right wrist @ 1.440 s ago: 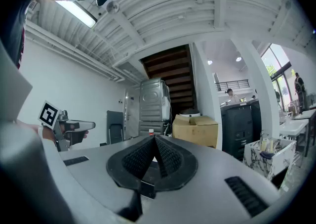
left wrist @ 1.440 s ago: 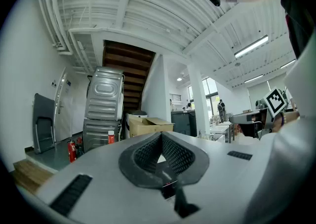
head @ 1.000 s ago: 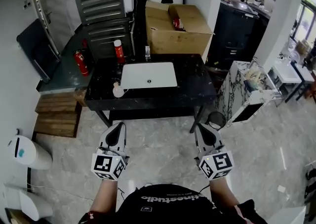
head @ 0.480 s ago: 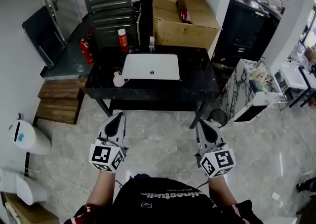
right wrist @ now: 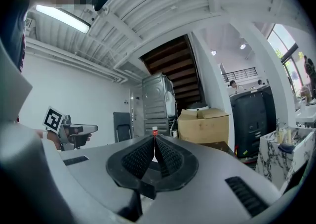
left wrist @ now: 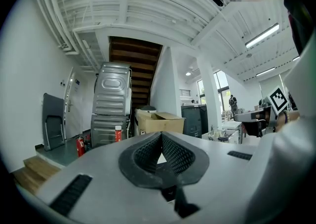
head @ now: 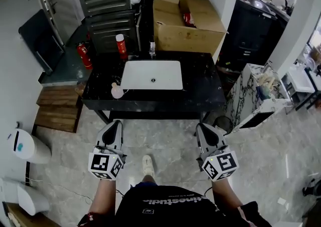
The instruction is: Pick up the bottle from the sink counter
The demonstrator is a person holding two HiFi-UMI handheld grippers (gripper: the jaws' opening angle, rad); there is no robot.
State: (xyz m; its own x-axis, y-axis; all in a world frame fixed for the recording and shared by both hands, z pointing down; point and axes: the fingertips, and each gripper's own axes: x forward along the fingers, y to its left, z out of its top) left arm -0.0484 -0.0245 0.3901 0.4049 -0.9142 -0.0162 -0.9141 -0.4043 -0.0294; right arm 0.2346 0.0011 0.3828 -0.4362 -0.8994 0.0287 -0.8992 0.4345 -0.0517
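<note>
A red bottle [head: 121,46] with a white cap stands at the back left of the black sink counter [head: 200,88]. It also shows in the left gripper view [left wrist: 118,133], and its cap [right wrist: 155,131] peeks just over the right jaws. A small pale bottle [head: 117,90] stands at the counter's front left, beside the white basin [head: 152,74]. My left gripper [head: 115,124] and right gripper [head: 201,126] hang over the floor, well short of the counter. Both are shut with nothing in them, left gripper [left wrist: 161,135] and right gripper [right wrist: 154,139] alike.
An open cardboard box [head: 188,23] stands behind the counter, with a grey metal unit [head: 105,0] to its left. A red fire extinguisher [head: 84,55] and wooden steps [head: 57,108] are left of the counter. A marble-patterned cabinet [head: 251,95] stands to the right. A small faucet [head: 152,48] rises behind the basin.
The counter has shifted slightly in the head view as the person walks. A shoe now shows between the grippers. Both grippers stay shut and low.
</note>
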